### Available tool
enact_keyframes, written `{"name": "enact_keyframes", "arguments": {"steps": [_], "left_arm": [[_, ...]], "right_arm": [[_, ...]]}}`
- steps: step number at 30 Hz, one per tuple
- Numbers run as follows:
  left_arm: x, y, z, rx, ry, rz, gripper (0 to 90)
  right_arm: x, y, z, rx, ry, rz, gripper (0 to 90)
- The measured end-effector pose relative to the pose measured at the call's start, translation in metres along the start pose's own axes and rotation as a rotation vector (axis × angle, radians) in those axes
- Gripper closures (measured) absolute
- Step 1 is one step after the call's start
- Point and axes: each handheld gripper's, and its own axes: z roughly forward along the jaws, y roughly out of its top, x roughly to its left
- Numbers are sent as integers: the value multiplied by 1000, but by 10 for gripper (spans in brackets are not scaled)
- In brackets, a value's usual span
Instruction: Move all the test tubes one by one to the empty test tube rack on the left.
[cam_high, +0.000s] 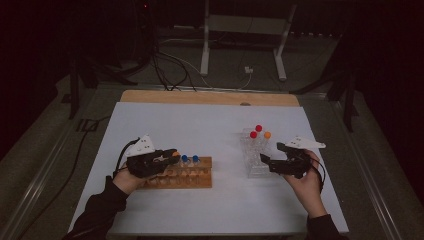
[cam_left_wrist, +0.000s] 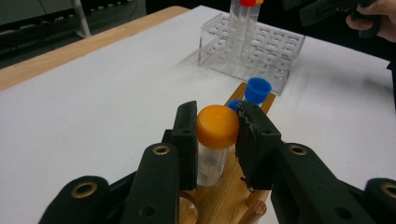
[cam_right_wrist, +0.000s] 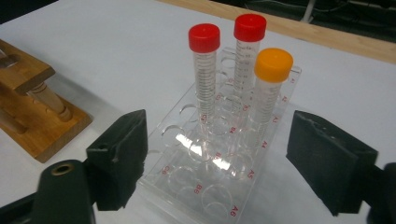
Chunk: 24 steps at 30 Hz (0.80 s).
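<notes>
the left gripper (cam_left_wrist: 215, 135) has its jaws clamped on the orange cap of a tube (cam_left_wrist: 212, 149), a clear plastic tube with a broad, smooth orange screw cap and a pale, frosted patch on its side. the tube stands upright at the near end of the wooden rack (cam_left_wrist: 224, 198), with two blue-capped tubes (cam_left_wrist: 257, 89) just behind it in the same rack. the rack lies on the white table (cam_high: 210, 130), left of centre.

to the right stands a clear plastic rack (cam_right_wrist: 205, 168) with red hole labels, holding two red-capped tubes (cam_right_wrist: 204, 70) and one orange-capped tube (cam_right_wrist: 271, 88), all upright with printed scale marks. the right gripper (cam_right_wrist: 236, 161) has its jaws wide apart either side of this rack's near end, gripping nothing.
</notes>
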Motion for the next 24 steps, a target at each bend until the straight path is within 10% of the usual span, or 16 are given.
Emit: {"name": "enact_keyframes", "arguments": {"steps": [24], "left_arm": [[0, -1, 1, 22, -6, 16, 709]], "right_arm": [[-17, -5, 23, 6, -28, 80, 466]]}}
